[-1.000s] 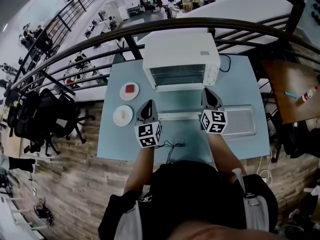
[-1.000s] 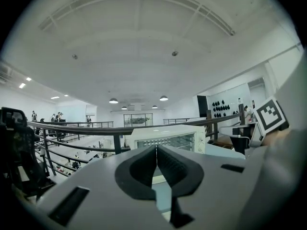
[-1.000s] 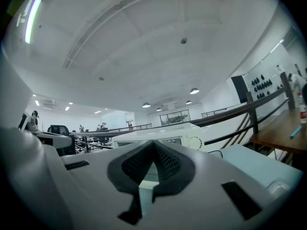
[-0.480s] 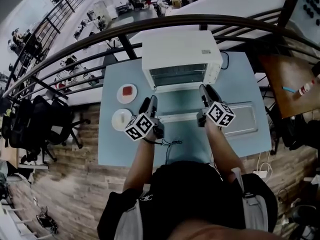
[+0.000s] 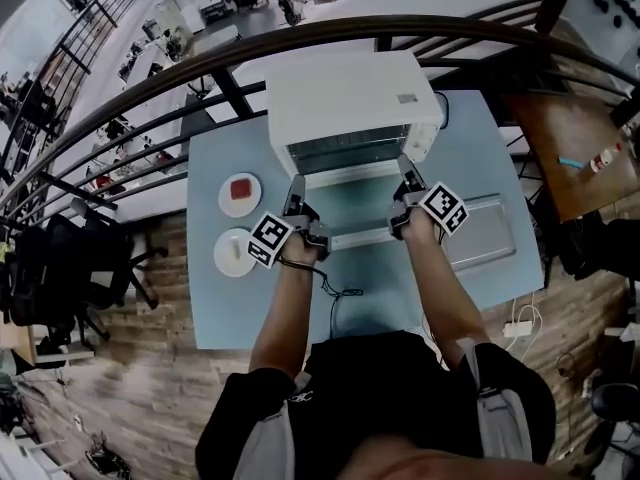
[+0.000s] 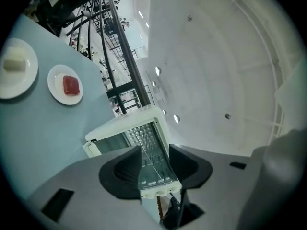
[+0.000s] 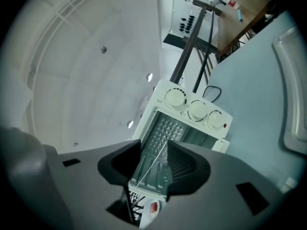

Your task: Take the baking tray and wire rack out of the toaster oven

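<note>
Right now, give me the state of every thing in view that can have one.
Toaster oven: door open, folded down flat.
Wire rack: apparently still inside the toaster oven.
Baking tray: out, lying empty on the table.
Left claw: jaws opening, gripping nothing.
Right claw: open, gripping nothing.
Two plates: each holds one piece of food.
</note>
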A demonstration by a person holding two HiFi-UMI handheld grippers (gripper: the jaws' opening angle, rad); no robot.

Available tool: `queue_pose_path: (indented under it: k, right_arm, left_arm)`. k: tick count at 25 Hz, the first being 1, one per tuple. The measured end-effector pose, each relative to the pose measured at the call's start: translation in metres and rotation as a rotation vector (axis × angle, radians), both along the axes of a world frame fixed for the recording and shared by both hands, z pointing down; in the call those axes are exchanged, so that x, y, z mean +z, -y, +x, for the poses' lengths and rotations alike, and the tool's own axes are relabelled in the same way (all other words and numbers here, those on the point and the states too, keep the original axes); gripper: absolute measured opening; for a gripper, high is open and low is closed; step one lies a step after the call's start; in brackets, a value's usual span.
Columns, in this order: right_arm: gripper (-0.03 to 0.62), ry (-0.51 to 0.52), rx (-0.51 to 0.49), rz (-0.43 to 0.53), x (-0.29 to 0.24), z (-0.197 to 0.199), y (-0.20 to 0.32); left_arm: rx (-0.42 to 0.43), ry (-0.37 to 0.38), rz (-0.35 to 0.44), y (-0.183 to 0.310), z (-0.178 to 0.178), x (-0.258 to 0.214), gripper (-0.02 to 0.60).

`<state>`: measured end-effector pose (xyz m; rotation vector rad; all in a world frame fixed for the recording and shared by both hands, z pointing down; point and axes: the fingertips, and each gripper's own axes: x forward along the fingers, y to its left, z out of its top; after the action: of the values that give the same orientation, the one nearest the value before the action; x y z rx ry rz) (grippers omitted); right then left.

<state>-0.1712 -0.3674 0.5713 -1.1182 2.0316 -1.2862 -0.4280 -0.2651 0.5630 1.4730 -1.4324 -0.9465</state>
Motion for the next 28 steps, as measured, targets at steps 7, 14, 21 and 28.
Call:
queue_pose_path:
  k: [7, 14, 21, 28]
  right_arm:
    - [0.179, 0.168, 0.031, -0.113, 0.034, -0.012, 0.039]
    - [0.186, 0.230, 0.078, -0.126, 0.050, -0.013, 0.070]
    - [0.165, 0.256, 0.097, -0.146, 0.051, -0.018, 0.091]
    - [0.025, 0.283, 0.073, -0.149, 0.045, -0.019, 0.095]
  left_arm:
    - [-0.028, -0.130, -0.049, 0.046, -0.012, 0.038, 0.173]
    - [-0.024, -0.194, -0.029, 0.088, -0.017, 0.046, 0.173]
    - [-0.073, -0.286, -0.008, 0.108, -0.021, 0.053, 0.173]
    - [-0.119, -0.301, -0.003, 0.107, -0.025, 0.054, 0.023]
